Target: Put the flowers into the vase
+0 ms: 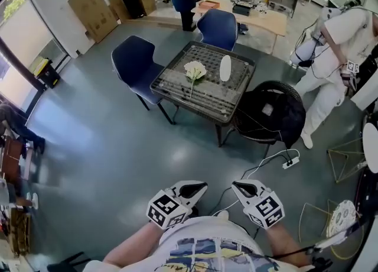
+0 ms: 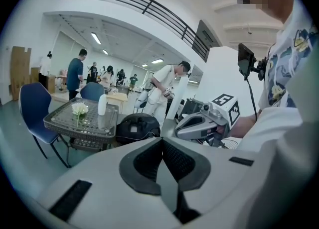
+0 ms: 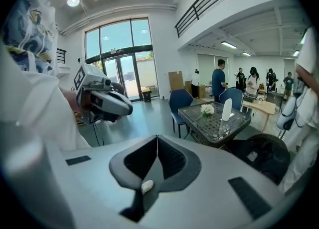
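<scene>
White flowers [image 1: 195, 71] lie on a dark glass-topped table [image 1: 177, 90] well ahead of me, their stem pointing toward me. Just right of them a slim white vase [image 1: 225, 68] stands upright. Both grippers are held close to my body, far from the table. My left gripper [image 1: 199, 188] is shut and empty, its jaws meeting at their tips [image 2: 162, 141]. My right gripper [image 1: 237, 185] also has its jaws together [image 3: 157, 138] with nothing held. The flowers [image 2: 79, 108] and vase [image 2: 102, 105] show small in the left gripper view, and the flowers [image 3: 207, 109] and vase [image 3: 227, 109] likewise in the right gripper view.
Two blue chairs [image 1: 134, 61] [image 1: 217, 28] stand at the table's left and far sides. A black round chair [image 1: 271, 111] with a dark bag sits at its right. A white power strip [image 1: 289, 162] and cable lie on the floor. A person in white [image 1: 331, 58] bends at the right.
</scene>
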A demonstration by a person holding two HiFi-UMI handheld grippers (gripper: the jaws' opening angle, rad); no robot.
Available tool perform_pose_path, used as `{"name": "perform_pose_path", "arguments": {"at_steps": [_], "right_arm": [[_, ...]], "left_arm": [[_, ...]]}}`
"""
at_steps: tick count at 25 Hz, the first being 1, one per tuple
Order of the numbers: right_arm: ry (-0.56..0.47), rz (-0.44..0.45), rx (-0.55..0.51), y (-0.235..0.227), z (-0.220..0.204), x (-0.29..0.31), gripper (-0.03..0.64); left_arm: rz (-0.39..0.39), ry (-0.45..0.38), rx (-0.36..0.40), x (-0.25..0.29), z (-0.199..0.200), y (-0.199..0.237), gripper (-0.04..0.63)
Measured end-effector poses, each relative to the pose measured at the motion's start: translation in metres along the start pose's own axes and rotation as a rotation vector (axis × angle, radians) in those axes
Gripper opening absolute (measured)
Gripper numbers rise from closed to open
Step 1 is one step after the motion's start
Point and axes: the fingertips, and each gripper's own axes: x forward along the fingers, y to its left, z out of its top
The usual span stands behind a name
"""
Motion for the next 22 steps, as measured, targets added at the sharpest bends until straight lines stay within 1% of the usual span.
{"name": "perform_pose_path", "arguments": {"at_steps": [2, 6, 10, 12, 15, 18, 22], "right_arm": [[0.010, -0.002, -0.004, 0.001, 0.014, 0.024, 0.011], [0.053, -0.012, 0.011, 0.010, 0.033, 0.073, 0.011], [0.054, -0.042, 0.004, 0.019, 0.065, 0.123, 0.012], [0.046, -0.040, -0.007, 0.024, 0.082, 0.148, 0.014], [0.047, -0.025, -0.006, 0.032, 0.095, 0.172, 0.037], [0.063, -0.035, 0.013, 0.017, 0.093, 0.182, 0.056], [0.074, -0.042, 0.039, -0.018, 0.097, 0.197, 0.078]], "left_arm": [[-0.006, -0.002, -0.001, -0.008, 0.003, 0.026, 0.009], [-0.043, -0.011, 0.007, -0.030, 0.011, 0.072, 0.011], [-0.054, -0.031, 0.026, -0.061, 0.021, 0.124, 0.011], [-0.049, -0.019, 0.014, -0.075, 0.019, 0.151, 0.011], [-0.039, -0.006, -0.022, -0.086, 0.012, 0.179, 0.011], [-0.038, -0.012, -0.046, -0.076, 0.015, 0.199, 0.011], [-0.039, -0.006, -0.051, -0.056, 0.033, 0.226, 0.011]]}}
